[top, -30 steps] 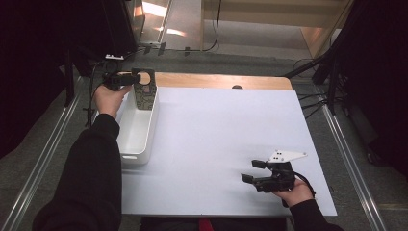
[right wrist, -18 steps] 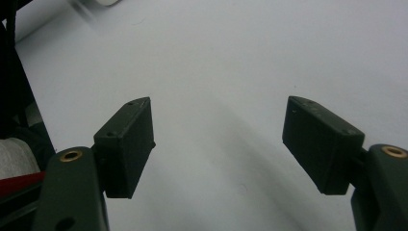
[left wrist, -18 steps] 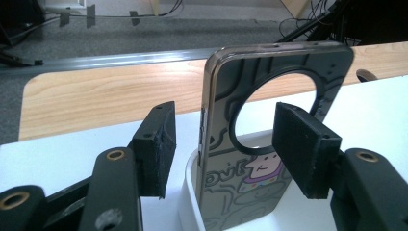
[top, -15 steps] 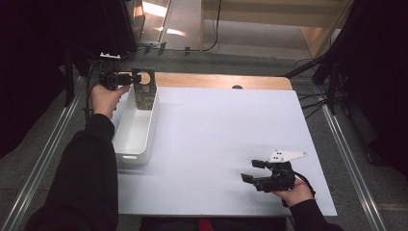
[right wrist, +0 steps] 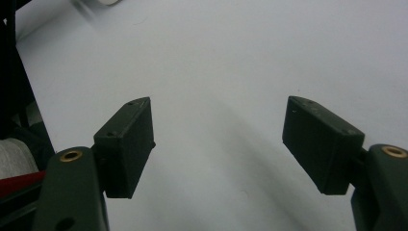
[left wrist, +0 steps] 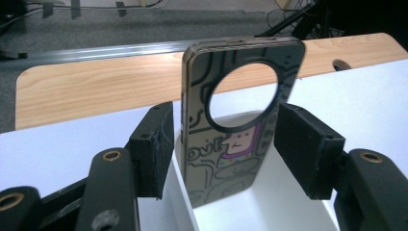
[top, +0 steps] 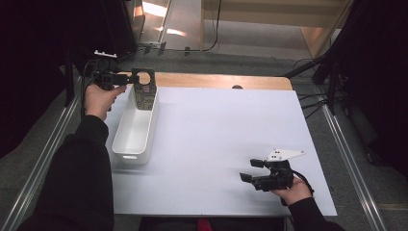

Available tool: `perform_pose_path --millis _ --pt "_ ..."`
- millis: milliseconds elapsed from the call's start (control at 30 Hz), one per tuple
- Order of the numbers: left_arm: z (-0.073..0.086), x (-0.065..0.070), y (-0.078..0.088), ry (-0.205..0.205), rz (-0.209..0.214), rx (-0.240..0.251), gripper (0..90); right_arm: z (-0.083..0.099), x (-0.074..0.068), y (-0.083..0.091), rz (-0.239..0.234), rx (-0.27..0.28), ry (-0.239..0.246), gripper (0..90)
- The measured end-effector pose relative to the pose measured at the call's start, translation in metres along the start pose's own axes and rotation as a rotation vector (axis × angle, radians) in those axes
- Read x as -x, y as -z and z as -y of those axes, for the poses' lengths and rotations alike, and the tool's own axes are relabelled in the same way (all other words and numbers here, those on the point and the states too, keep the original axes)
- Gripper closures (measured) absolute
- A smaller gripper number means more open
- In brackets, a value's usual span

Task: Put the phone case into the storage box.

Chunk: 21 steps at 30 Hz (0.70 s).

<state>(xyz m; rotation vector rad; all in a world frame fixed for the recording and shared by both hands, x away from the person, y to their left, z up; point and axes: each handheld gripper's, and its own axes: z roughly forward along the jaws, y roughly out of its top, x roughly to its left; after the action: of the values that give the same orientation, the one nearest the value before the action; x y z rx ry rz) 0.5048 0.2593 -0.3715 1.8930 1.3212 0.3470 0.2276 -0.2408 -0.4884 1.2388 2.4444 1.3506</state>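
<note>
Phone case [left wrist: 231, 139] stands up in the far end of the white bin [top: 136, 126], at the left side of the worktop [top: 226, 139]. Its long side runs up and down, and it leans on the bin's end wall. The big round hole is at the top, and the picture side faces your left gripper [top: 120, 78].

Your left gripper has just been opening. Its jaws now stand a little way off each side of the case, and the pads do not press on it. So it looks like you are letting go after putting the case in the bin. Next, pull that gripper straight back, so the pads do not bump the case and tip it over.

Far to the right, your right gripper [top: 250, 171] rests low near the front of the worktop. It is spread wide with nothing in it.
</note>
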Motion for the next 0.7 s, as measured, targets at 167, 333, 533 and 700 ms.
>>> perform_pose_path --millis 167,333,533,700 --pt "-0.001 0.002 0.010 0.010 0.032 -0.003 39.4 -0.002 0.000 -0.002 -0.007 -0.005 0.001 25.8" --pt "-0.002 0.008 0.019 -0.006 0.061 -0.005 39.4 -0.003 0.000 -0.004 -0.007 -0.010 0.005 25.8" --pt "-0.001 0.015 0.033 -0.006 0.092 0.038 39.4 -0.004 -0.001 -0.005 -0.008 -0.011 0.009 25.7" --pt "0.000 0.022 0.042 -0.024 0.129 0.036 39.3 -0.005 -0.001 -0.005 -0.010 -0.005 0.013 25.8"
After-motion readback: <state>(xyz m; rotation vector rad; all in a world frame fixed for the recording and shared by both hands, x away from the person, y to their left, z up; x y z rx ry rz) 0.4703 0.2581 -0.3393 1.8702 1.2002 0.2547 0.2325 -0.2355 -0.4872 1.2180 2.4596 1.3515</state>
